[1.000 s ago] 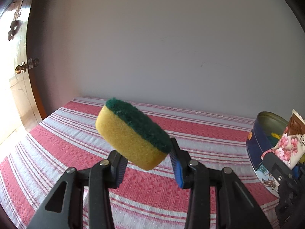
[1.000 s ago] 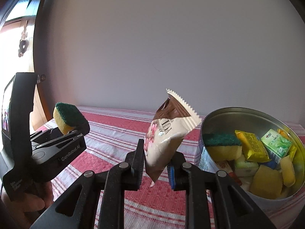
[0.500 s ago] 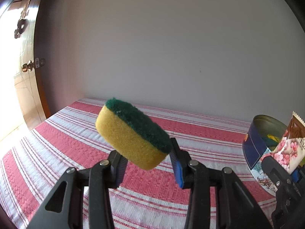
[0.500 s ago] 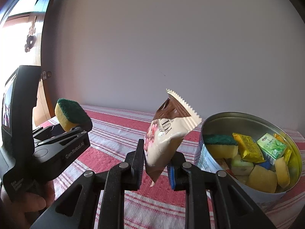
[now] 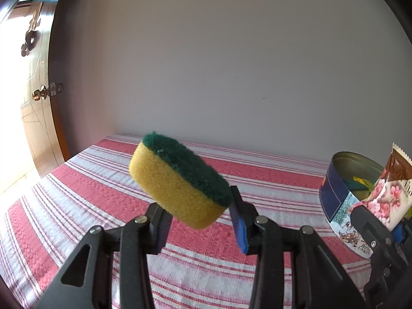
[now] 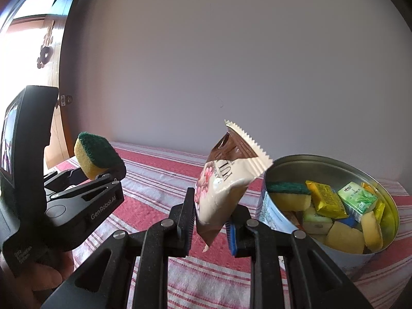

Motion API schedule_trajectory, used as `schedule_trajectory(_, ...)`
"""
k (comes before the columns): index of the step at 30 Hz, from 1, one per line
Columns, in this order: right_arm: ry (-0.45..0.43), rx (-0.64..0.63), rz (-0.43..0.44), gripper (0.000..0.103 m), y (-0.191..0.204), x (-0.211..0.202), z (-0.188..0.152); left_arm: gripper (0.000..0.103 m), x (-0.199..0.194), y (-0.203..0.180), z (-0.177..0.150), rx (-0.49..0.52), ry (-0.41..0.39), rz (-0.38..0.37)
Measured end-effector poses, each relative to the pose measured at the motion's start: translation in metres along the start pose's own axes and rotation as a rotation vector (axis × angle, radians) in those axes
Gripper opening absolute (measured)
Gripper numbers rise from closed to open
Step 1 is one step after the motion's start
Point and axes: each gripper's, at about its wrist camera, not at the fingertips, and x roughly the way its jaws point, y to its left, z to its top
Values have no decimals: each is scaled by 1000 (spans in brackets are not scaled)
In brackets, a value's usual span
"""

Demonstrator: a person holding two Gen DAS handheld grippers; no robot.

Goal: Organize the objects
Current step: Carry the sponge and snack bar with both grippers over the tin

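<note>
My left gripper (image 5: 199,221) is shut on a yellow sponge with a green scouring top (image 5: 177,180), held tilted above the striped tablecloth. My right gripper (image 6: 211,221) is shut on a cream and brown snack packet with pink flowers (image 6: 224,188), which sticks up between the pads. The right wrist view also shows the left gripper (image 6: 101,173) with its sponge (image 6: 94,154) at the left. A round blue tin (image 6: 332,203) stands right of the packet, filled with several sponges and small packets. In the left wrist view the tin (image 5: 342,193) is at the far right, behind the packet (image 5: 388,198).
A red and white striped cloth (image 5: 90,190) covers the table, which ends against a plain wall (image 5: 231,64). A wooden door with a brass knob (image 5: 40,94) stands at the left. A person's hand (image 6: 33,280) holds the left gripper's handle.
Both grippers have drifted a little sideways with their loads still held. The tin sits further right and lower in both views, and more of the door shows at the left.
</note>
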Motion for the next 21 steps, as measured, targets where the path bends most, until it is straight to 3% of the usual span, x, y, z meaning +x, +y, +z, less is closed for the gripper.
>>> schedule_trajectory(21,-22,23,-74,24,-25,-52,-9,40,-16,-51,-11,47,14,-68)
